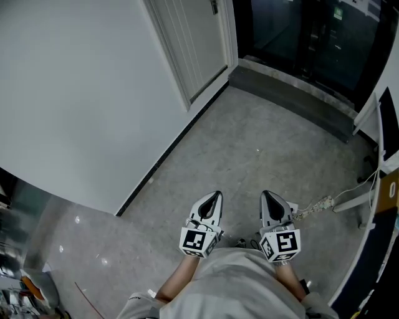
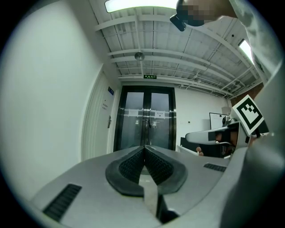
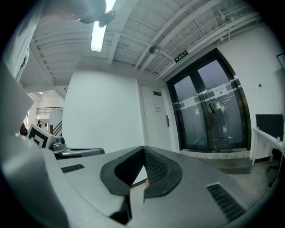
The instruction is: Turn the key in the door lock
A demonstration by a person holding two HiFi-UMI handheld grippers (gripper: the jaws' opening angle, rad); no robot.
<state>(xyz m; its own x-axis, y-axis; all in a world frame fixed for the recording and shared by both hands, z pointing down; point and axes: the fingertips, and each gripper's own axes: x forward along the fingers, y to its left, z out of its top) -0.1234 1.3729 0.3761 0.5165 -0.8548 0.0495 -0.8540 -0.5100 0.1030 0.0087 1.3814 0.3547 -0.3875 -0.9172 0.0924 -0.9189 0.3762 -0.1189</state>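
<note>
A white door [image 1: 198,43] stands in the wall far ahead on the left, its dark lever handle [image 1: 214,6] at the top edge of the head view. In the gripper views the same door [image 2: 99,129] [image 3: 156,120] is small and distant, and its handle [image 2: 109,121] [image 3: 167,121] shows as a small dark mark. No key can be made out at this distance. My left gripper [image 1: 215,197] and right gripper [image 1: 267,197] are held side by side close to my body, pointing level toward the doors. Both are shut and empty, pads meeting at the tips [image 2: 144,147] [image 3: 143,149].
Dark glass double doors [image 1: 312,37] [image 2: 144,120] [image 3: 209,116] stand behind a raised grey threshold [image 1: 293,93] to the right of the white door. A plain white wall [image 1: 81,93] runs along the left. A cable [image 1: 315,205] and white furniture legs [image 1: 352,200] lie on the grey floor at right.
</note>
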